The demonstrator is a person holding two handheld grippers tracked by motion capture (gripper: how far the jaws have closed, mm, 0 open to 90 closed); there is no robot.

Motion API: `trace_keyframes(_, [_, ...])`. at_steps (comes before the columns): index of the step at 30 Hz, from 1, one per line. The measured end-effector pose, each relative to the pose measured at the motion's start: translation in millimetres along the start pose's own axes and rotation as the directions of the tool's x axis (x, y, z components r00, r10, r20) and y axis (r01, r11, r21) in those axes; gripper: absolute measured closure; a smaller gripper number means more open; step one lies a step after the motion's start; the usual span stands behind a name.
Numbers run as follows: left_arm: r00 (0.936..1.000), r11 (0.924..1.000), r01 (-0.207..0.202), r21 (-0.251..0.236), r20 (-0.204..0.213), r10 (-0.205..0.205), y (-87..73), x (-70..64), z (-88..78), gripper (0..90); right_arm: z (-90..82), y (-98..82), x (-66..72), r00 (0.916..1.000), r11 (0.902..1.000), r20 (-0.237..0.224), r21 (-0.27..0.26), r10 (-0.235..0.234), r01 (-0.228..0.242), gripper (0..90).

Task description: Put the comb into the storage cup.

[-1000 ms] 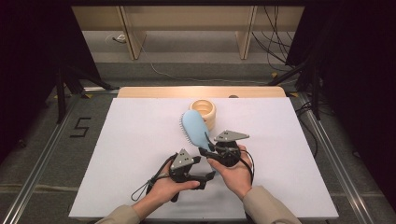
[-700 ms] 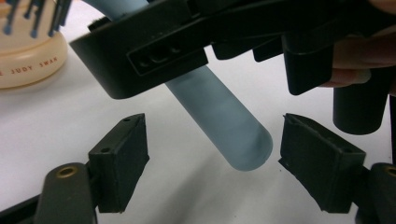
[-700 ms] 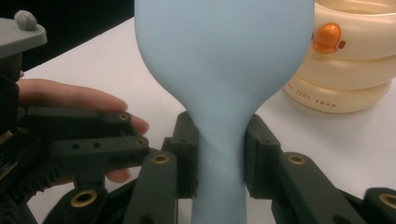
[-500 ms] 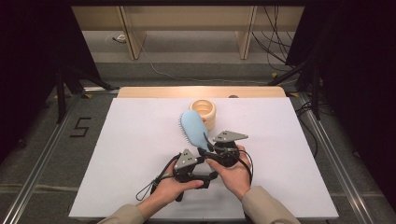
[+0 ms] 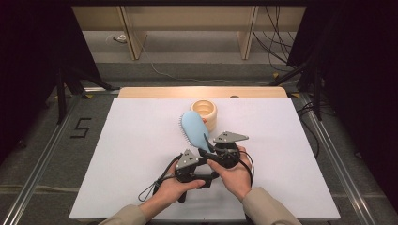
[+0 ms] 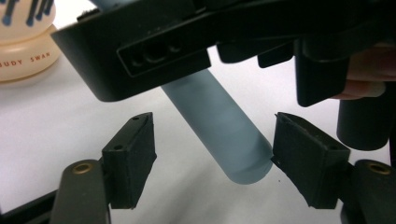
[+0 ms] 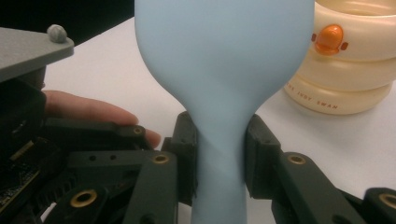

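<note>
Two grippers meet over the white table (image 5: 117, 154). A cream ring stack (image 5: 205, 111) stands near its far edge, with the blue brush (image 5: 194, 130) held slanted above the table just in front of it. The right gripper (image 7: 219, 161) is clamped on the brush's neck. The left gripper (image 6: 212, 161) stands apart around the handle end, pads clear of it, jaws having just been closing.
</note>
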State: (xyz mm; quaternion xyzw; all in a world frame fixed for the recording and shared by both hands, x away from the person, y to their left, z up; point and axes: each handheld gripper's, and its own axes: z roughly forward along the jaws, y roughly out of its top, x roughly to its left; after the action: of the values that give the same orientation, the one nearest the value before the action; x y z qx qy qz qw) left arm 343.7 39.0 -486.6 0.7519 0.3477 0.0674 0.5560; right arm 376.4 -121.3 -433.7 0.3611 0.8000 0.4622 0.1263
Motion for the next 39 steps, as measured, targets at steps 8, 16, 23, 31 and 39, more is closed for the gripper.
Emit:
trace_keyframes(8, [0.9997, 0.9997, 0.022, -0.007, 0.012, -0.022, -0.7, -0.8, 2.2, 33.8, -0.1, 0.0, 0.7, 1.0, 1.0, 0.005, -0.007, -0.001, 0.001, 70.2])
trace_keyframes(16, [0.9988, 0.9987, 0.047, -0.018, 0.015, -0.047, -1.3, -1.2, 4.1, 36.6, 0.4, -0.2, 1.1, 1.0, 1.0, 0.004, -0.008, -0.003, 0.003, 70.2])
trace_keyframes(23, [0.9973, 0.9975, 0.068, -0.02, 0.028, -0.067, -2.5, -0.8, 5.5, 38.8, 0.7, -0.2, 2.2, 1.0, 0.9999, 0.005, -0.011, -0.001, 0.001, 70.2])
trace_keyframes(31, [0.9955, 0.9958, 0.088, -0.024, 0.038, -0.087, -3.2, -0.3, 6.0, 43.3, 0.8, -0.3, 2.8, 1.0, 0.9999, 0.006, -0.013, -0.004, 0.004, 70.2])
trace_keyframes(39, [0.9936, 0.9942, 0.103, -0.032, 0.049, -0.101, -3.4, 0.3, 5.4, 49.0, 0.8, -0.2, 3.1, 1.0, 0.9998, 0.006, -0.018, -0.004, 0.005, 70.2])
